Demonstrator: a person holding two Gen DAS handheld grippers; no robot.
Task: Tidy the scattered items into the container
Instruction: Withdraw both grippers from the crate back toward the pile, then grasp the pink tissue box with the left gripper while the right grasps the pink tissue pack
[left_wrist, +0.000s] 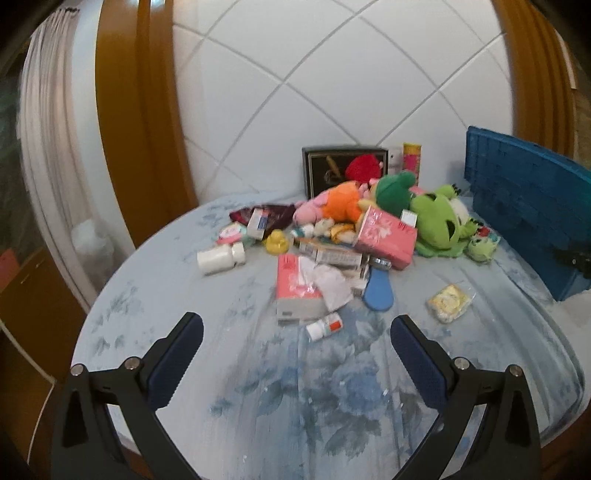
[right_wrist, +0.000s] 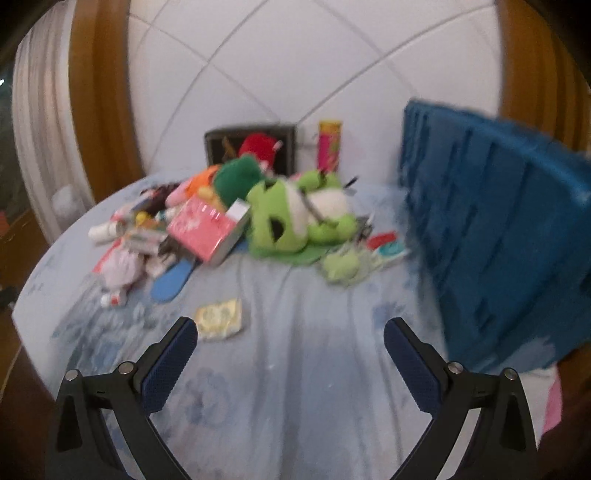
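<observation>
Both grippers, left (left_wrist: 295, 332) and right (right_wrist: 290, 332), hang at the bottom of their frames with fingers spread wide, holding nothing. Just beyond, mid-frame on the table (left_wrist: 155, 295), lies a vial (left_wrist: 325, 326), then scattered boxes and plush toys (left_wrist: 437, 218). The blue crate (right_wrist: 498, 229) stands at right.

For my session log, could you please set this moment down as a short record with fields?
surface: round table with a blue floral cloth
container: blue crate, at the table's right side
left gripper: open, empty, above the cloth
right gripper: open, empty, above the cloth
nearest to left gripper: small white bottle with orange band, lying down
nearest to right gripper: yellow packet, lying apart from the pile
pile: green frog plush, pink box, blue flat piece
progress: no item gripped
</observation>
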